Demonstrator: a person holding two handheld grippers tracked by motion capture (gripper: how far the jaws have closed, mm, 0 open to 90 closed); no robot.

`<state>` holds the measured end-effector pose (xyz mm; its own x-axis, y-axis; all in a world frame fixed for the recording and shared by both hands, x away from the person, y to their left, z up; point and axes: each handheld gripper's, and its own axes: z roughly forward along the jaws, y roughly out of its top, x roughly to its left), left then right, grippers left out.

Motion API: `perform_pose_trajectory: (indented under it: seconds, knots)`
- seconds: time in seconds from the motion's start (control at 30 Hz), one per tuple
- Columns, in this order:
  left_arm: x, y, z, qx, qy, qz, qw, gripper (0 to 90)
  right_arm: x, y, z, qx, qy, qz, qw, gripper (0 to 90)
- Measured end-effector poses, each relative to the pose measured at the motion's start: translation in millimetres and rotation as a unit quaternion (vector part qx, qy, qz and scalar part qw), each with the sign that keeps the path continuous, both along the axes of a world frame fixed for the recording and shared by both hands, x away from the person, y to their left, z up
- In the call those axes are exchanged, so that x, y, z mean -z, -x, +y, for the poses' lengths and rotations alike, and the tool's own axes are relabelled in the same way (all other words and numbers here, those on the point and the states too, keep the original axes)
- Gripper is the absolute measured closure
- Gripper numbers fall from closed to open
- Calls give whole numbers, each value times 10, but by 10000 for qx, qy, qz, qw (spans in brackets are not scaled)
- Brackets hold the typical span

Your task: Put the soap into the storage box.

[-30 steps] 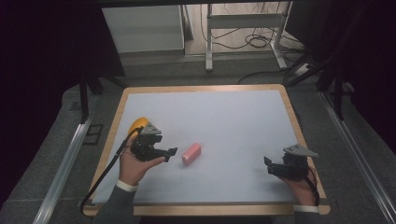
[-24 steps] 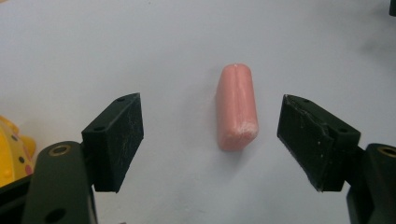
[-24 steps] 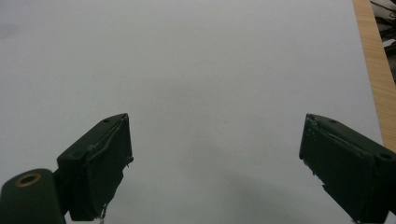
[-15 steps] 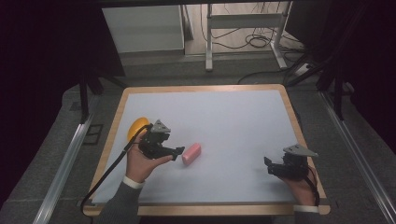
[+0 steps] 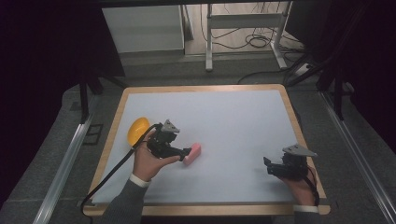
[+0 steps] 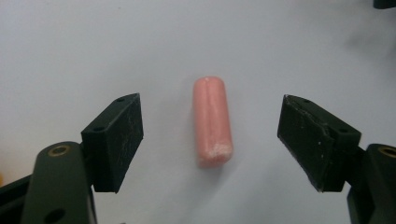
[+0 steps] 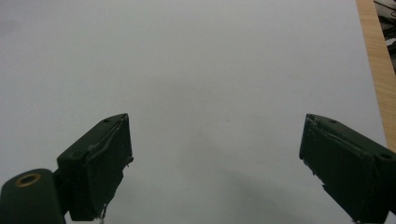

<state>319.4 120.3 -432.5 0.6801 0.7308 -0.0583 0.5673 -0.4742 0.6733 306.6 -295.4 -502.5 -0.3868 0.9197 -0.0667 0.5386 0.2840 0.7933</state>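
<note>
While left gripper (image 6: 210, 140) straddles pink cylinder (image 6: 213, 122), yellow object (image 5: 137, 130) sits nearby.

Cylinder (image 6: 213, 122) between left tongs' (image 6: 210, 140) jaws, untouched

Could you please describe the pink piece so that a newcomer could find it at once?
On the white table, look left of centre, at the left gripper. The pink piece lies flat at its open jaws, short and round-ended, unlike the yellow ball nearby.
</note>
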Motion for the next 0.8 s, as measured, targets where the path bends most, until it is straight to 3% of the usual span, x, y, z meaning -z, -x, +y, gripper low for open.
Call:
perform_pose_trajectory:
  seconds: [0.33,0.8]
  knots:
    - [72,-80,-170,84,-282,181,9994,232,3,-1,1,16,3,5,10000,91]
    - [266,-211,-284,46,-429,487,9979,247,16,-8,3,0,36,20,10000,91]
